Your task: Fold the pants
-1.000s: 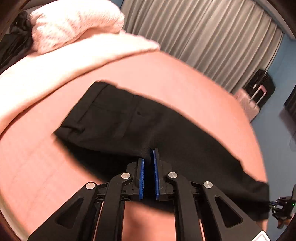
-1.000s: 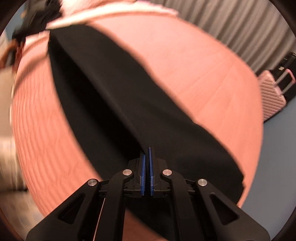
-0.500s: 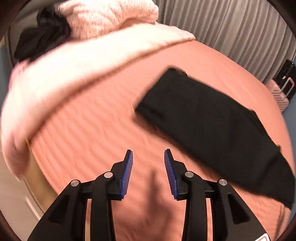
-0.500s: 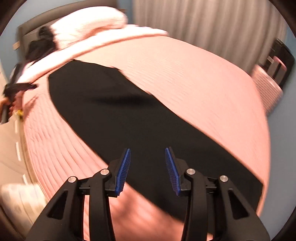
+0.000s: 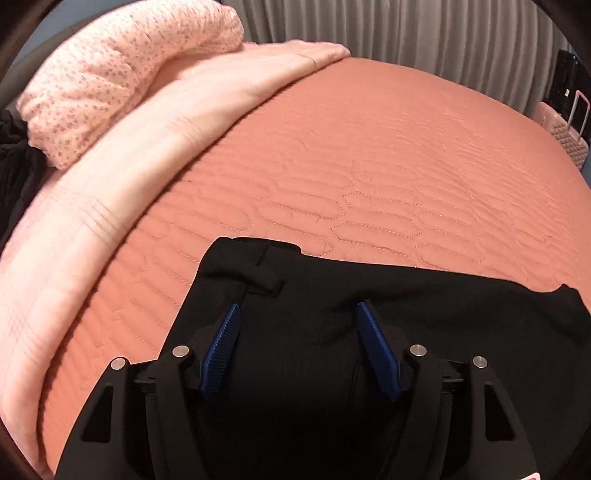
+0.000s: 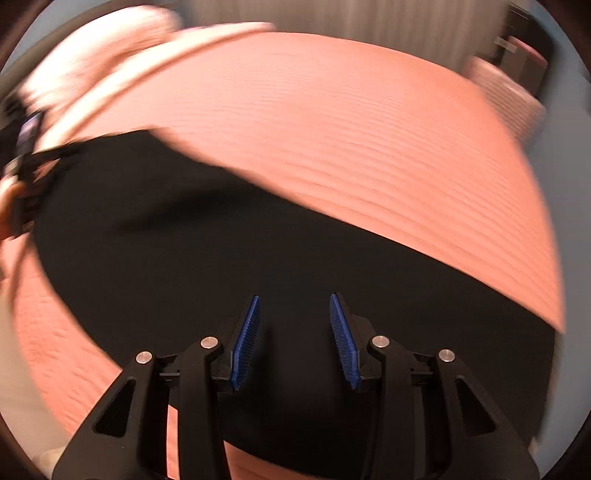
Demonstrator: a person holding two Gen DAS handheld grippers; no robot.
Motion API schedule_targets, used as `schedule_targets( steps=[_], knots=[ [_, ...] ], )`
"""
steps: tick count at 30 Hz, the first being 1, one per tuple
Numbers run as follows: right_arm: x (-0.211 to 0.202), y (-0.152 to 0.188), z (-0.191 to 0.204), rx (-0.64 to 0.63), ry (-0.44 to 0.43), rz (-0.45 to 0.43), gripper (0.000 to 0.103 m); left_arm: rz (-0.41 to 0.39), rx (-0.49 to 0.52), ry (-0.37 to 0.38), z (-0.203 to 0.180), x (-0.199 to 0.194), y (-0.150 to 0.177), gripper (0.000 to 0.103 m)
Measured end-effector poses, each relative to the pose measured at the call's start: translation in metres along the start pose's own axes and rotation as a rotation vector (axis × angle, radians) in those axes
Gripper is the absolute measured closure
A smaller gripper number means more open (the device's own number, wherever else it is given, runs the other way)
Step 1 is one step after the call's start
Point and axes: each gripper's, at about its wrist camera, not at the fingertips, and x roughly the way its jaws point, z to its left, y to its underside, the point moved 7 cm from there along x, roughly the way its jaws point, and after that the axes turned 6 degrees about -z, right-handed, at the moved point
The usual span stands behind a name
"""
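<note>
Left claw (image 5: 297, 314) jaws just opened wider, nothing pinched; black pants (image 5: 406, 314) lie flat on the salmon bedspread (image 5: 369, 166) right under its tips, waistband corner just ahead. Right claw (image 6: 294, 306) apart too, over the pants (image 6: 184, 240), gripping nothing. Bare bedspread beyond the far edge; pale blanket (image 5: 129, 155) at left.

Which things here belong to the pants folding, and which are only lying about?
For the job:
- black pants
- left gripper, open over the waistband
- right gripper, open over the pants
- orange bedspread, the work surface

Lying about:
- floral pillow
- pink blanket
- pink suitcase
- grey curtains
</note>
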Motion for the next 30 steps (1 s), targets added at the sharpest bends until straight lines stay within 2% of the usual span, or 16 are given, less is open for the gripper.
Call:
schedule_targets(
  steps=[2, 3, 4, 5, 6, 8, 10, 12, 15, 19, 22, 25, 26, 28, 30],
  knots=[
    [-0.017, 0.018, -0.054, 0.060, 0.099, 0.011, 0.064, -0.034, 0.008, -0.018, -0.004, -0.013, -0.010, 0.046],
    [-0.029, 0.030, -0.083, 0.094, 0.165, 0.019, 0.064, -0.088, 0.033, -0.059, -0.008, -0.029, -0.016, 0.047],
    [-0.035, 0.036, -0.099, 0.123, 0.191, 0.023, 0.063, -0.123, 0.043, -0.067, -0.013, -0.043, -0.020, 0.047],
    [-0.041, 0.041, -0.110, 0.154, 0.196, 0.016, 0.062, -0.154, 0.035, -0.043, -0.021, -0.058, -0.021, 0.047],
    [-0.044, 0.041, -0.116, 0.180, 0.186, 0.000, 0.062, -0.177, 0.009, 0.021, -0.038, -0.079, -0.021, 0.047],
    [-0.040, 0.035, -0.118, 0.183, 0.175, -0.017, 0.064, -0.190, -0.007, 0.110, -0.068, -0.099, -0.017, 0.044],
    [-0.028, 0.036, -0.138, 0.229, 0.170, -0.015, 0.064, -0.168, 0.004, 0.206, -0.119, -0.115, -0.008, 0.044],
    [-0.021, 0.050, -0.168, 0.300, 0.213, -0.005, 0.064, -0.116, 0.015, 0.301, -0.166, -0.127, 0.005, 0.044],
    [-0.033, 0.087, -0.216, 0.358, 0.256, 0.015, 0.064, -0.076, 0.072, 0.373, -0.228, -0.145, 0.029, 0.044],
    [-0.031, 0.124, -0.244, 0.413, 0.210, 0.054, 0.064, -0.088, 0.117, 0.424, -0.283, -0.175, 0.060, 0.044],
    [-0.019, 0.136, -0.248, 0.405, 0.146, 0.074, 0.064, -0.086, 0.178, 0.417, -0.308, -0.195, 0.078, 0.044],
    [-0.015, 0.135, -0.245, 0.345, 0.140, 0.058, 0.065, -0.100, 0.266, 0.396, -0.325, -0.214, 0.096, 0.044],
    [-0.017, 0.134, -0.241, 0.325, 0.126, 0.050, 0.075, -0.106, 0.284, 0.390, -0.329, -0.222, 0.103, 0.043],
    [-0.022, 0.133, -0.235, 0.285, 0.143, 0.045, 0.084, -0.117, 0.320, 0.369, -0.341, -0.229, 0.108, 0.037],
    [-0.027, 0.133, -0.232, 0.275, 0.118, 0.048, 0.088, -0.113, 0.327, 0.361, -0.346, -0.231, 0.111, 0.037]
  ],
)
